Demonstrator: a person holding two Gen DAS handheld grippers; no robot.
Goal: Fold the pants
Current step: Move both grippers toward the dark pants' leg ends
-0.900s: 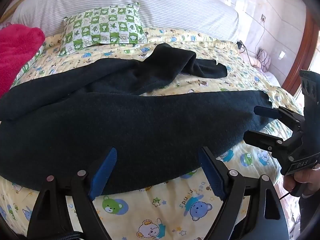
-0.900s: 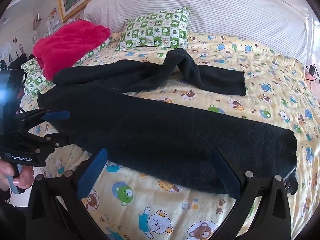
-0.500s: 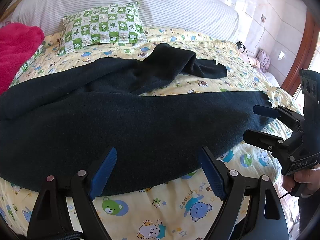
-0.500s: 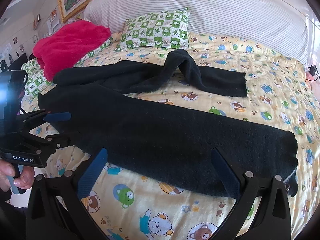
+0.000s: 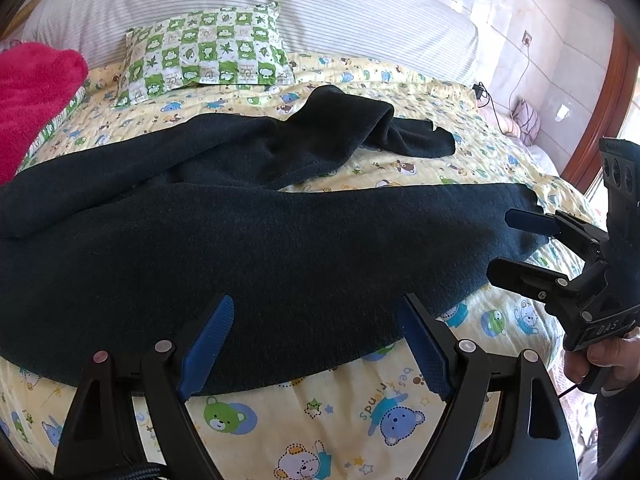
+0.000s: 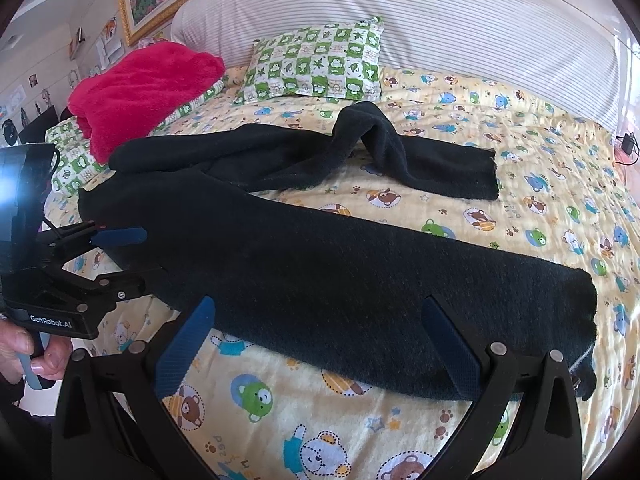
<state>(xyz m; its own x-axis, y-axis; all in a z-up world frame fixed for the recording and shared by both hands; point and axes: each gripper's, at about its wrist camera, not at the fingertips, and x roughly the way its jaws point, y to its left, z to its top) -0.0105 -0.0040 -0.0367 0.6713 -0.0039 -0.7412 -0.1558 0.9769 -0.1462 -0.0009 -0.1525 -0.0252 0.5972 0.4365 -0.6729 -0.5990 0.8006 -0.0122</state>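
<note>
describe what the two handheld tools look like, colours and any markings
Both are matte black plastic frames with two angled fingers, silver rivets at the joints and ribbed blue pads. The left tool carries white "GenRobot.AI" lettering; the right tool shows "DAS". A bare hand grips the right handle, thin black cable below.

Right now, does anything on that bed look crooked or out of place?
Yes: the pants lie unevenly. The near leg is flat and straight, but the far leg is humped up and bent over on itself near the pillow. Both grippers, left and right, are open, holding nothing.
</note>
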